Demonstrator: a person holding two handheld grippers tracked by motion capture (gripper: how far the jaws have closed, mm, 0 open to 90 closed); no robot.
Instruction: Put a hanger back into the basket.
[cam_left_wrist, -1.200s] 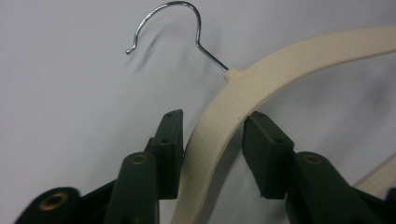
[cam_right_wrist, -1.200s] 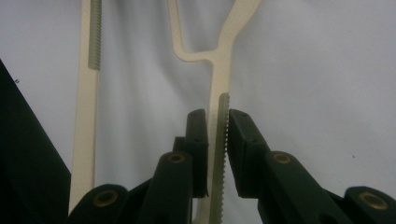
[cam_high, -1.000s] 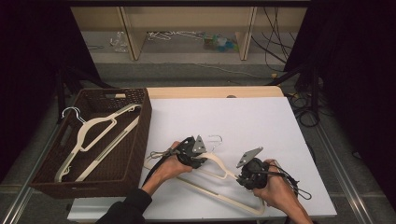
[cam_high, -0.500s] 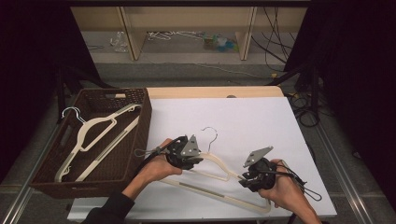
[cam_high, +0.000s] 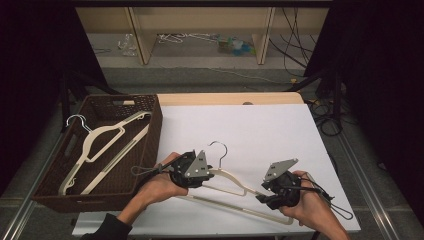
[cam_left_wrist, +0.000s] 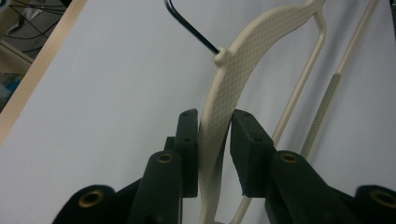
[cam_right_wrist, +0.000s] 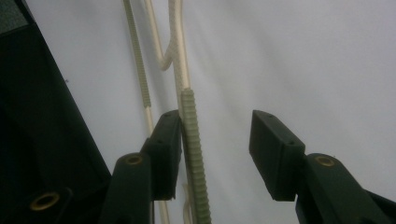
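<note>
Two hand-held claws work one cream plastic hanger (cam_high: 235, 182) lying low and centre in the high view, on the white sheet covering the bench (cam_high: 260, 125). The left claw (cam_high: 192, 170) pinches the hanger's textured shoulder just below the metal hook (cam_high: 220, 147); in the left gripper view both jaws press flat against the shoulder (cam_left_wrist: 219, 126). The right claw (cam_high: 280, 187), lower right in the high view, is spread: in the right gripper view the ribbed non-slip arm end (cam_right_wrist: 191, 140) lies against the left jaw, while the right jaw stands well apart from it. At the left of the high view a brown wicker basket (cam_high: 150, 130) already holds a second hanger (cam_high: 100, 145).

Step in hand, as judged: securing a two-point hold on the hanger before carrying it toward the basket. The next move calls for the right claw to squeeze onto the ribbed end, or to let go entirely, followed by a level lift so that the hook clears the sheet and the basket rim.
</note>
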